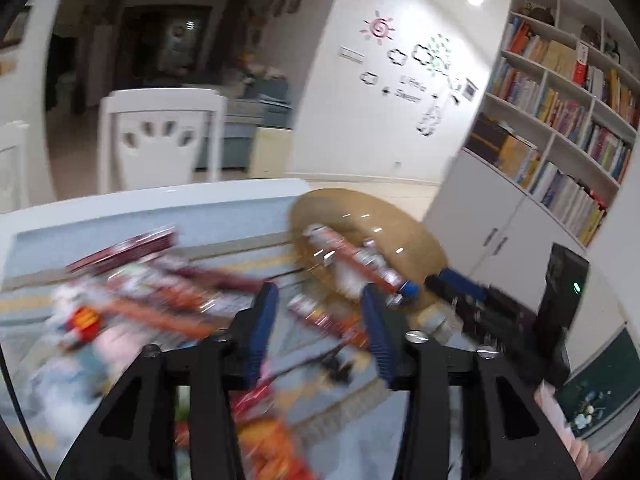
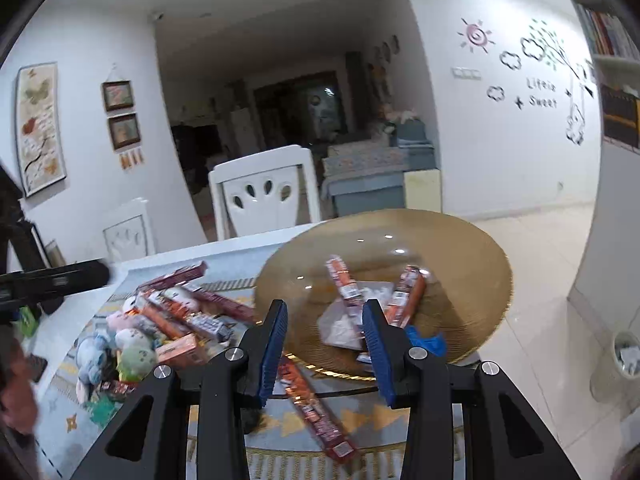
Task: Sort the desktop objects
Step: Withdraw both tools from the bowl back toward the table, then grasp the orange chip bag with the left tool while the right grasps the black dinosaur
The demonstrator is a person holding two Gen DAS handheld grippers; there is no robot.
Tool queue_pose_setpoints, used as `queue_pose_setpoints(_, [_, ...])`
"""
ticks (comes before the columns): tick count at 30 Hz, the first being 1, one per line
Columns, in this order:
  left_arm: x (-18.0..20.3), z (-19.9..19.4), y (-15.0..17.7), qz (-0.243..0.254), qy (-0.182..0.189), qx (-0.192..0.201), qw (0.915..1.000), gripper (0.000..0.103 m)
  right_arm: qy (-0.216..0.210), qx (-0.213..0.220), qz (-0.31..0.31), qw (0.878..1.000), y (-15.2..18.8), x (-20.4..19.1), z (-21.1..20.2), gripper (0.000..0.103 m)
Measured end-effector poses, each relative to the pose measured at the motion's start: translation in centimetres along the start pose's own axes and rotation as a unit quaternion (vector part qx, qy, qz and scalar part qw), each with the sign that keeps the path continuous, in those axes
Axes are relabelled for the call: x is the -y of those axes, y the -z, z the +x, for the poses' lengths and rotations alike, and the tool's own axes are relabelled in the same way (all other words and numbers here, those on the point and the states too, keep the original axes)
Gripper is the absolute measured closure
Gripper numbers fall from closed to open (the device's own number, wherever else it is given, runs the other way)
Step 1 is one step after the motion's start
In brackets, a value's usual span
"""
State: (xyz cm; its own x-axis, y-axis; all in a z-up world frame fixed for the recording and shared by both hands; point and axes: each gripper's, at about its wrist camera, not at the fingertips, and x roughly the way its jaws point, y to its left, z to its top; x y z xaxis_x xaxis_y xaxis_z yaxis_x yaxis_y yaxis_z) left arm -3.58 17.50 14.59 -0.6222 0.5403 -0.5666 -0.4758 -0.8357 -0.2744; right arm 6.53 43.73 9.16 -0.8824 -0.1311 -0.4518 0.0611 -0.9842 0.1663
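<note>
Sausage sticks [image 2: 340,280] are seen lying in the gold plate [image 2: 472,264]; more packets [image 2: 180,316] are heaped on the table mat [image 2: 60,408]. Left gripper [image 1: 318,300] and right gripper [image 2: 325,314] are held apart, empty.

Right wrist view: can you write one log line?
right gripper: open, empty | gold plate: two sausage sticks inside | sausage stick on table below plate

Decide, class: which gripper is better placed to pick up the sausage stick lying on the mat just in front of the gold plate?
Right, probably. The right gripper has open, empty jaws just above the sausage stick, beside the gold plate. The left gripper view is motion-blurred, so its aim is unclear.
</note>
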Motion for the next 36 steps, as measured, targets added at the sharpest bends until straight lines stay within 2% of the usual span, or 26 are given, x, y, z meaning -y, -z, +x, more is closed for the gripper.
queue_pose_setpoints(1, [-0.8,-1.1,0.6,-0.005,-0.011,0.002,0.9999,0.046,-0.003,0.002,-0.010,1.000,0.1,-0.6,0.2,0.065])
queue_pose_setpoints(5, [-4.6,-5.9,4.6,-0.034,-0.054,-0.004,0.9979,0.046,-0.013,-0.016,-0.038,0.999,0.5,-3.6,0.1,0.065])
queue_pose_setpoints(7, [-6.2,-6.9,6.1,-0.053,-0.057,-0.012,0.9969,0.046,-0.053,-0.040,-0.026,0.997,0.6,-5.0,-0.2,0.065])
queue_pose_setpoints(8, [-6.9,-7.1,6.9,-0.062,-0.046,-0.021,0.9968,0.046,-0.066,-0.050,-0.023,0.996,0.7,-5.5,-0.4,0.065])
queue_pose_setpoints(9, [-7.2,-6.9,7.5,-0.068,-0.037,-0.029,0.9966,0.046,-0.073,-0.064,-0.019,0.995,1.0,-6.2,-0.4,0.061])
queue_pose_setpoints(10, [-7.4,-6.4,8.2,-0.073,-0.028,-0.040,0.9962,0.046,-0.072,-0.080,-0.016,0.994,1.4,-6.9,-0.4,0.051])
queue_pose_setpoints(12, [-6.5,-4.7,9.4,-0.071,-0.018,-0.067,0.9951,0.046,-0.074,-0.092,-0.004,0.993,2.4,-7.4,-0.2,0.049])
queue_pose_setpoints(15, [-4.3,-1.3,10.7,-0.050,-0.010,-0.101,0.9935,0.046,-0.067,-0.086,-0.010,0.994,4.2,-7.4,0.1,0.049])
queue_pose_setpoints(18, [-2.1,2.1,11.2,-0.024,-0.035,-0.127,0.9910,0.046,-0.044,-0.096,-0.018,0.994,5.6,-6.6,1.0,0.049])
queue_pose_setpoints(21, [-0.8,4.9,11.6,0.004,-0.070,-0.146,0.9868,0.046,-0.066,-0.111,0.019,0.991,6.0,-5.1,1.5,0.049])
queue_pose_setpoints(23, [-0.2,6.2,11.9,0.023,-0.089,-0.155,0.9836,0.046,-0.067,-0.127,0.023,0.989,6.4,-4.8,2.2,0.049])
queue_pose_setpoints(25, [0.0,7.1,12.3,0.033,-0.116,-0.158,0.9801,0.046,-0.065,-0.144,0.023,0.987,6.7,-4.8,2.9,0.049])
queue_pose_setpoints(28, [0.4,7.9,12.3,0.055,-0.139,-0.137,0.9794,0.046,-0.077,-0.162,0.025,0.984,7.3,-5.2,3.4,0.049])
queue_pose_setpoints(30, [0.4,7.9,12.3,0.061,-0.137,-0.129,0.9802,0.049,-0.073,-0.165,0.013,0.984,7.6,-5.7,3.4,0.049])
queue_pose_setpoints(33, [-0.2,7.3,12.3,0.047,-0.129,-0.121,0.9831,0.065,-0.056,-0.167,-0.007,0.984,8.0,-6.4,3.6,0.049])
queue_pose_setpoints(36, [-0.9,6.6,12.4,0.022,-0.108,-0.114,0.9873,0.068,-0.051,-0.178,-0.016,0.983,8.5,-6.7,4.2,0.049])
